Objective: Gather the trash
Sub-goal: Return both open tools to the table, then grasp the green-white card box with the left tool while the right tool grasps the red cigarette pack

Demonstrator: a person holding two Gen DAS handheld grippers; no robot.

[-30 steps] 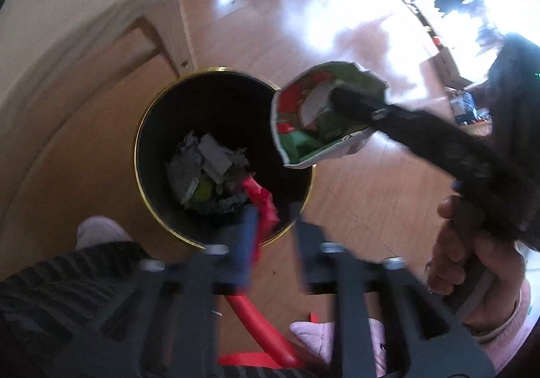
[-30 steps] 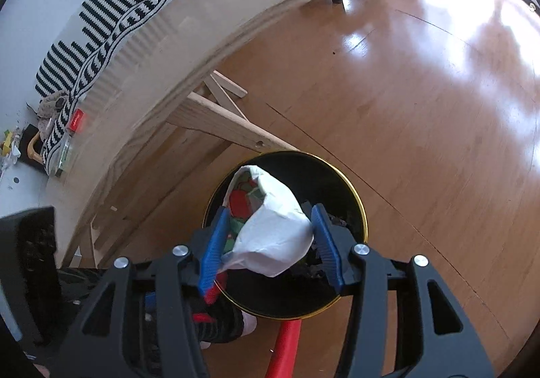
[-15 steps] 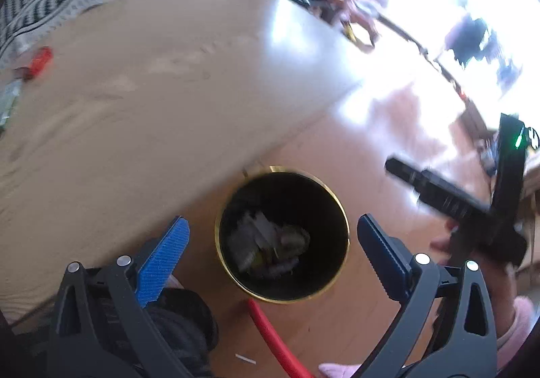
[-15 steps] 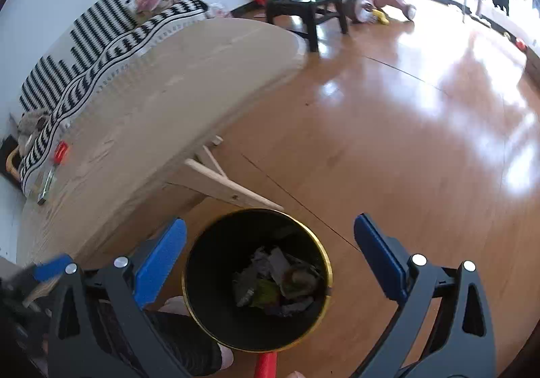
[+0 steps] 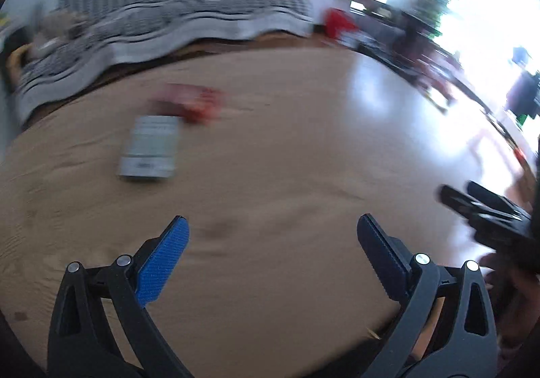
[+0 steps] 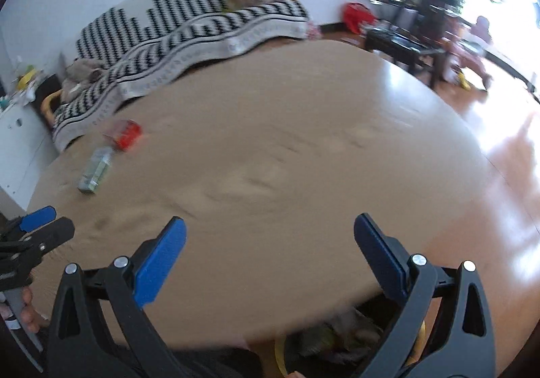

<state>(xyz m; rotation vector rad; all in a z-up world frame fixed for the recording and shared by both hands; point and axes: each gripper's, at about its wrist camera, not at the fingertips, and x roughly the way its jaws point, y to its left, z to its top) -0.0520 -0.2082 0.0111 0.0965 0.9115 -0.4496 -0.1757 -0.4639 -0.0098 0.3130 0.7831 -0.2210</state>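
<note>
Jaws of both the left gripper (image 5: 272, 233) and right gripper (image 6: 269, 236) now gape empty above the table (image 6: 270, 148), wrapper dropped, leaving the small bottle (image 6: 94, 170) and red packet (image 6: 126, 133)

Both tools up from the bin

Right tool (image 6: 270, 243) has dropped its wrapper; both, jaws wide, now face the tabletop (image 6: 287, 148); left tool (image 5: 271, 241).

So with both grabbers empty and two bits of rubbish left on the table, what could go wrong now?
The left view is smeared by motion, so aim at the pale packet may be off. The red wrapper lies close beside it, so wide-open jaws could catch or nudge both. The bin sits mostly hidden under the table edge, so a drop could miss.
</note>
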